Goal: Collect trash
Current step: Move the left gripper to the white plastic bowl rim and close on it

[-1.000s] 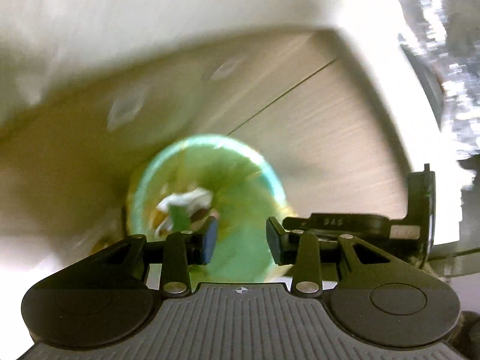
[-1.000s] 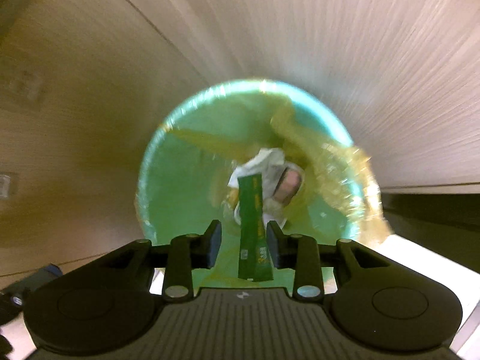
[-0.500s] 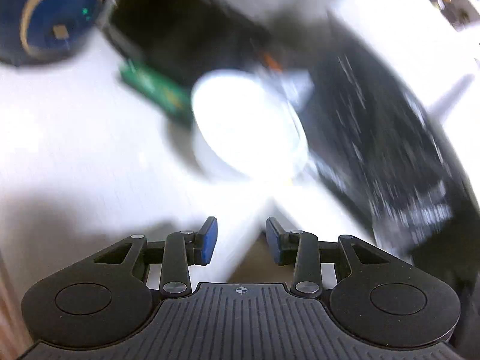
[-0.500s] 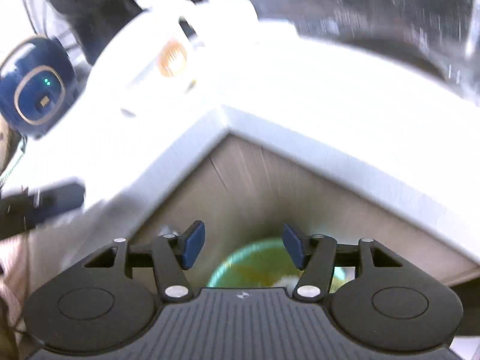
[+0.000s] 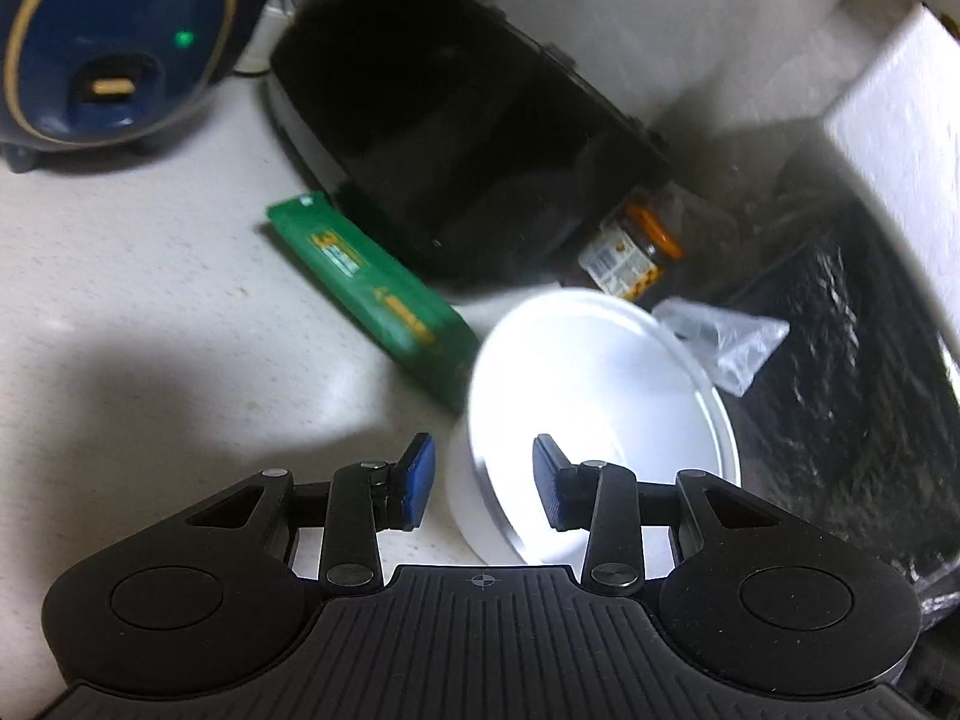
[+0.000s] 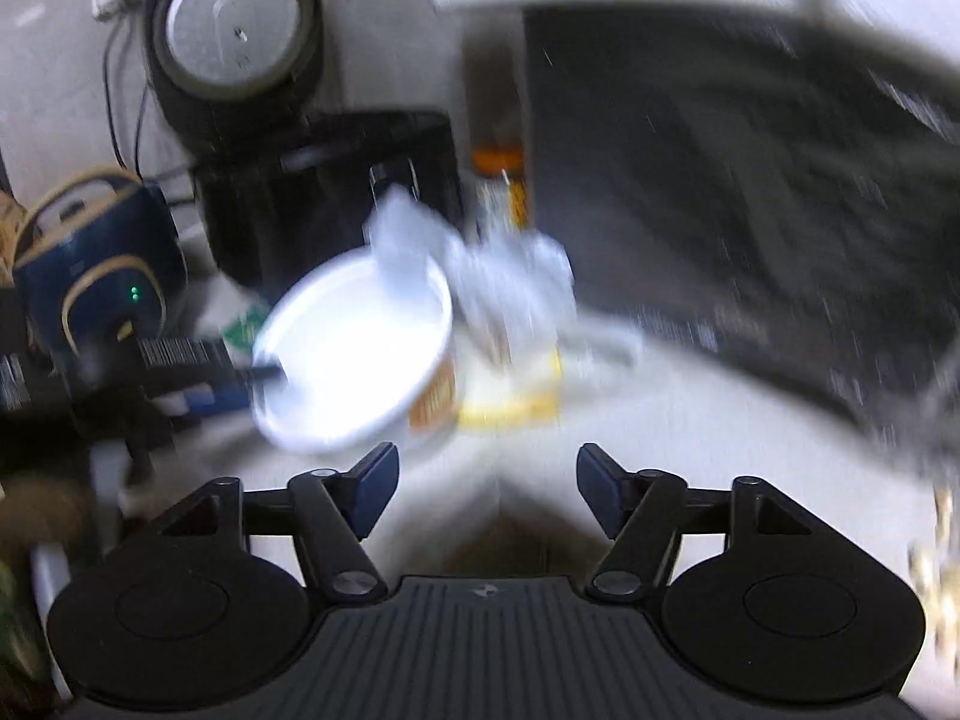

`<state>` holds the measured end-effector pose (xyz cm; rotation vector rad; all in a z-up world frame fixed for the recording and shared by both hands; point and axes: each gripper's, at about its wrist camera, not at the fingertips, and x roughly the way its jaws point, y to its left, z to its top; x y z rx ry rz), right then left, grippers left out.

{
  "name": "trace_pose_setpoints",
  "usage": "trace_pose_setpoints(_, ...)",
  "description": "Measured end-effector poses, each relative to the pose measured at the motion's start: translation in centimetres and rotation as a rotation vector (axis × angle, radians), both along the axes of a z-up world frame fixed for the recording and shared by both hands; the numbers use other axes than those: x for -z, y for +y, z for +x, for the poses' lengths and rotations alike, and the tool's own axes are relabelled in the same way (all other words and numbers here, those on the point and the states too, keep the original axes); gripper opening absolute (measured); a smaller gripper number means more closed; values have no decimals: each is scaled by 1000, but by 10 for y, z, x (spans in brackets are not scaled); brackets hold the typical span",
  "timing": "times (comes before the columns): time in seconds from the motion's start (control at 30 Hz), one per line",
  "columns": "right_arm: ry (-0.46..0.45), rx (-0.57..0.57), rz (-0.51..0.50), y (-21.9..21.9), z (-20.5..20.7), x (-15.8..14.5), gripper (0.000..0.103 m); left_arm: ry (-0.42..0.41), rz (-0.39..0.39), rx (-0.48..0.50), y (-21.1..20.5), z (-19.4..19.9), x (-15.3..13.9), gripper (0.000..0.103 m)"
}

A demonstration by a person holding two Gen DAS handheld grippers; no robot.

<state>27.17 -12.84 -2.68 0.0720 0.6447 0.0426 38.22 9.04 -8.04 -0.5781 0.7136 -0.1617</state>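
Trash remains on the white speckled table (image 5: 150, 276): a round white paper bowl (image 5: 594, 414) at its near edge, tilted, likely discarded; a flat green packet (image 5: 366, 294) beside it, print unreadable. Left gripper (image 5: 480, 480) gapes empty. Right gripper (image 6: 486, 492), empty, has just been opening.

One white cup (image 5: 600, 420), one green packet (image 5: 372, 294) (flat), one jar (image 5: 633, 252)
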Motion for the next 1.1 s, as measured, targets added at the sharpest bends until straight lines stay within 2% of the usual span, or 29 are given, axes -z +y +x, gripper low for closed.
trace_pose_setpoints(0.1, 5, -22, -1, 1, 34, -1, 67, 15, -13, 42, -11, 3, 4, 41)
trace_pose_setpoints(0.2, 15, -41, 22, 0, 66, 11, 66, -6, 24, 72, -18, 2, 1, 39)
trace_pose_setpoints(0.27, 53, -47, 47, -1, 81, 21, 49, -5, 9, 78, -18, -1, 0, 36)
trace_pose_setpoints(0.3, 84, -67, 76, 0, 85, 27, 33, -5, 5, 85, -17, -3, -1, 37)
trace_pose_setpoints(0.33, 120, -96, 109, 0, 90, 32, 25, -3, 16, 80, -14, -7, -2, 37)
trace_pose_setpoints(0.53, 163, -204, 161, 23, 82, 40, 24, 40, 15, 9, 24, -42, -10, 37)
trace_pose_setpoints(0.63, 192, -268, 173, 40, 72, 43, 24, 35, 26, -16, 46, -65, -18, 36)
trace_pose_setpoints(0.7, 215, -311, 186, 53, 64, 46, 24, 38, 58, -32, 59, -79, -23, 36)
trace_pose_setpoints(0.8, 232, -374, 195, 74, 51, 48, 25, 45, 148, -50, 69, -93, -28, 34)
trace_pose_setpoints(0.9, 215, -429, 182, 93, 38, 44, 28, 59, 199, -73, 76, -98, -25, 27)
trace_pose_setpoints(0.93, 209, -438, 175, 97, 35, 42, 30, 67, 188, -87, 80, -100, -23, 21)
trace_pose_setpoints(0.97, 205, -443, 172, 99, 33, 41, 30, 79, 160, -106, 86, -101, -21, 19)
trace_pose_setpoints(1.1, 227, -459, 222, 99, 31, 38, 31, 100, 87, -132, 99, -107, -19, 20)
